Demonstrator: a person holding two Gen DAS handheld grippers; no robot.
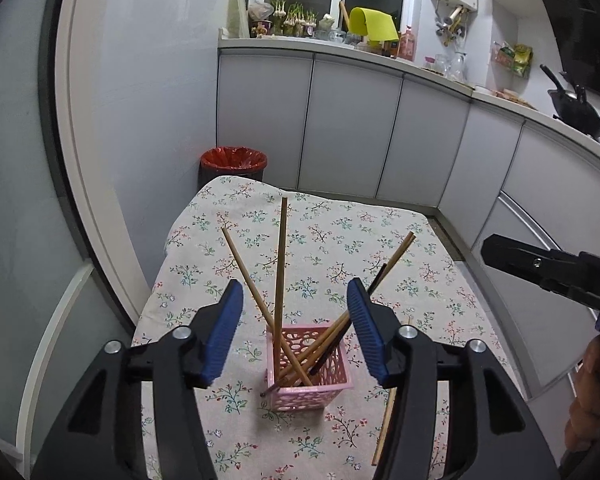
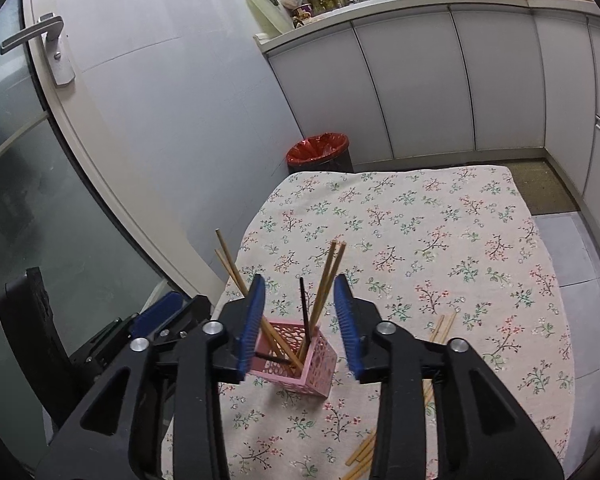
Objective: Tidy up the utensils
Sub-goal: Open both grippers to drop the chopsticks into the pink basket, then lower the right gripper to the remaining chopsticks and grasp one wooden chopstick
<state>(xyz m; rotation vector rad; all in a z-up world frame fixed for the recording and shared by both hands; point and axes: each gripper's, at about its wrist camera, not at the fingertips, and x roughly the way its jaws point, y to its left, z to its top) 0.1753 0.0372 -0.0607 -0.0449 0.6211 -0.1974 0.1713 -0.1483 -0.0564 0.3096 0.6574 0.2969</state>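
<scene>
A pink perforated basket (image 1: 310,376) (image 2: 300,356) stands on the flowered tablecloth (image 1: 340,232) and holds several wooden chopsticks (image 1: 279,264) plus a dark one (image 2: 305,308), all leaning outward. My left gripper (image 1: 296,292) hovers over the basket, open, its blue pads (image 1: 230,332) clear of the sticks. My right gripper (image 2: 300,288) is open too, with the sticks showing between its jaws but untouched by the pads. Loose wooden chopsticks (image 1: 384,420) (image 2: 444,328) lie on the cloth right of the basket, partly hidden by the fingers. A person's hand (image 1: 588,400) shows at the right edge.
A bin with a red liner (image 1: 234,162) (image 2: 318,150) stands just beyond the table's far edge. White cabinets (image 1: 352,128) run along the back and right under a cluttered counter. A door with a lever handle (image 2: 32,34) is at the left.
</scene>
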